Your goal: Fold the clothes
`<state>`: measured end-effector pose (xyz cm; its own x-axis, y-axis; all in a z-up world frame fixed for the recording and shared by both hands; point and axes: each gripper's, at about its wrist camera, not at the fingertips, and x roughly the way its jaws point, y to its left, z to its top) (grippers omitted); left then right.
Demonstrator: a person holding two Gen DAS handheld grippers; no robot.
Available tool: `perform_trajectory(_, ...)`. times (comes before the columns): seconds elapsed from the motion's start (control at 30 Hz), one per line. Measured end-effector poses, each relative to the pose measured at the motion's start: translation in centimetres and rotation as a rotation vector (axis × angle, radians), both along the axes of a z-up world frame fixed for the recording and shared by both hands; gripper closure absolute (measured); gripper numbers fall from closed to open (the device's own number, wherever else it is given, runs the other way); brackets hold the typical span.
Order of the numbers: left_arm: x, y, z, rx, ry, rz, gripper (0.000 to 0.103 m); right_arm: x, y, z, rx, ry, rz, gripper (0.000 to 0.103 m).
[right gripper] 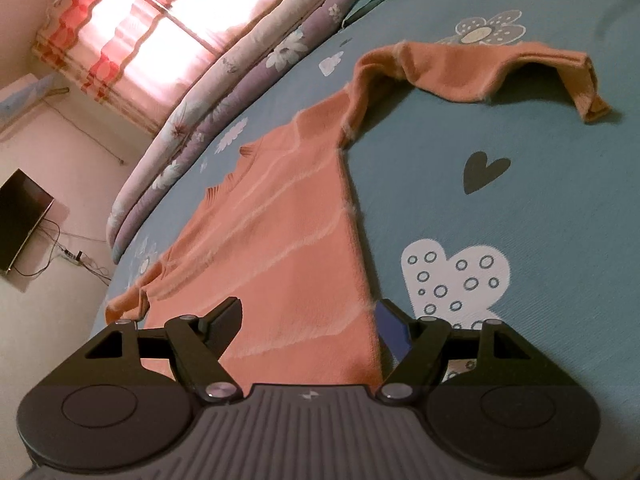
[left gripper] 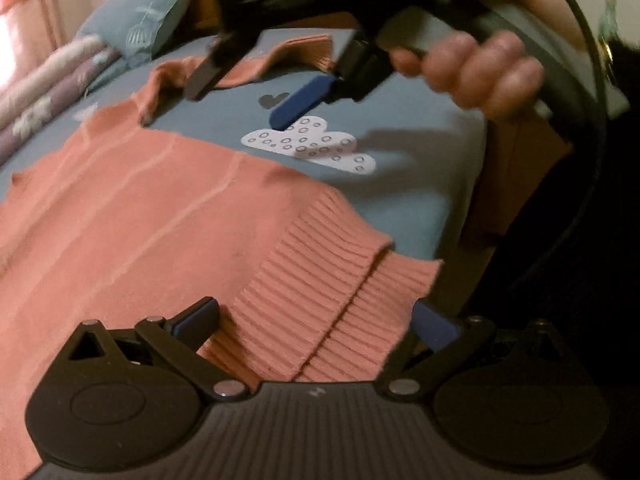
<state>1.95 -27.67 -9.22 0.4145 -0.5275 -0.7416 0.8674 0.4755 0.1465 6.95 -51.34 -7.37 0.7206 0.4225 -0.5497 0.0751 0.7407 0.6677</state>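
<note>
standing wide apart, both tongs [left gripper: 316,320] [right gripper: 310,320] straddle the pink sweater's [right gripper: 280,240] edge, pads not pressing.

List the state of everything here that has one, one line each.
Sweater: spread flat on the bed, not yet folded.
Sleeve: stretched out to the side, cuff end bent over.
Hem: ribbed corner between the left gripper's fingers; grip unclear.
Left gripper: jaws wide apart around the hem.
Right gripper: open, empty, above the bedsheet.
Bedsheet: smooth.
Curtain: drawn, backlit.
</note>
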Motion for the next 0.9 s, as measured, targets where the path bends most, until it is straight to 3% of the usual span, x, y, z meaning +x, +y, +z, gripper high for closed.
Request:
perform_trajectory(0.17,0.2,1.3,2.5,-0.161,0.053,-0.037,0.001,0.0,0.2,0.3,0.002,-0.019,0.001,0.025)
perform_trajectory(0.47,-1.2,1.6,0.7,-0.208,0.347,-0.122,0.001,0.5,0.1,0.1,-0.007,0.000,-0.001,0.025)
perform_trajectory(0.63,-2.0,2.1,1.0,-0.183,0.375,-0.155,0.001,0.8,0.5,0.0,-0.022,0.003,0.015,0.025)
perform_trajectory(0.8,-1.5,2.7,2.0,-0.179,0.317,-0.126,0.001,1.0,0.6,-0.1,-0.027,0.007,0.014,0.024)
perform_trajectory(0.9,-1.5,3.0,1.0,-0.151,0.359,-0.101,0.001,1.2,0.8,-0.1,-0.038,0.013,0.017,0.024)
